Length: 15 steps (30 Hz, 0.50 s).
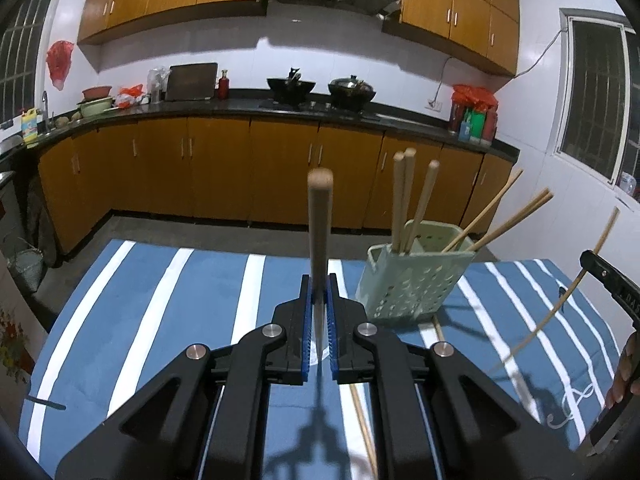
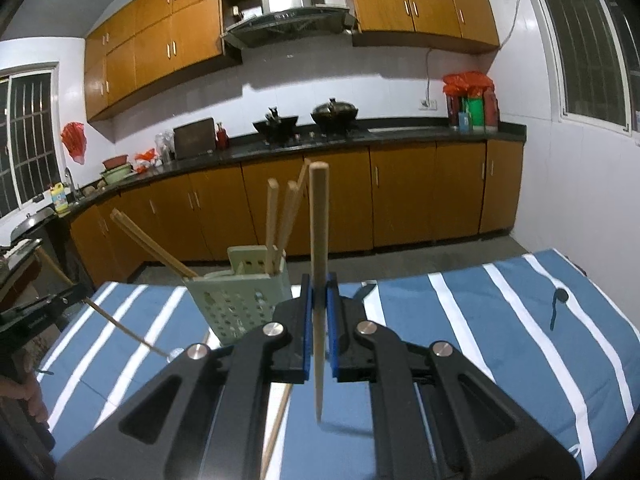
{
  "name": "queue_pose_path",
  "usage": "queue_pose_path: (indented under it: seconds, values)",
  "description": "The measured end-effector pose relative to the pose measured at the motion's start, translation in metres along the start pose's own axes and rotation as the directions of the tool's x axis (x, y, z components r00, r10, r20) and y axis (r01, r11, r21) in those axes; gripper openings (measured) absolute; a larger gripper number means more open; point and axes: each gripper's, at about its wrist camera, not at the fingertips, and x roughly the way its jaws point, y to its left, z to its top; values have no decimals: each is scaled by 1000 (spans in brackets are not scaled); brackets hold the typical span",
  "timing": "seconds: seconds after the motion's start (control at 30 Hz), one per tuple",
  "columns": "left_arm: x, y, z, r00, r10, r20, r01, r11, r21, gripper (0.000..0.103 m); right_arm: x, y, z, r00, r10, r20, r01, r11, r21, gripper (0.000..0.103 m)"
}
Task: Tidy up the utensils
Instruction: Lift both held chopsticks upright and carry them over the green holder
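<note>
Above the striped desk (image 1: pixel 152 304), the left gripper (image 1: pixel 320 312) is clenching one chopstick (image 1: pixel 320 224) upright left of the green holder (image 1: pixel 412 284); the right gripper (image 2: pixel 319 312) is gripping another chopstick (image 2: pixel 319 248).

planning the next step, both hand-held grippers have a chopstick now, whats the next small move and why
Probably carry the left hand-held gripper toward the green holder and lower its chopstick in. Both grippers are shut on upright chopsticks above the striped cloth; the right hand-held gripper holds its own chopstick. The holder already contains several, and another stick lies on the cloth.
</note>
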Motion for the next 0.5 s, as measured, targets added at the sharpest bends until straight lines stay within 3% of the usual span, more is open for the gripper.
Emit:
queue_pose_path:
  seconds: [0.27, 0.5]
  values:
    - [-17, -22, 31, 993, -68, 93, 66, 998, 21, 7, -22, 18, 46, 989, 75, 129, -76, 997, 3, 8]
    - [-30, -53, 70, 960, -136, 245, 131, 991, 35, 7, -23, 38, 88, 952, 100, 289, -108, 994, 11, 8]
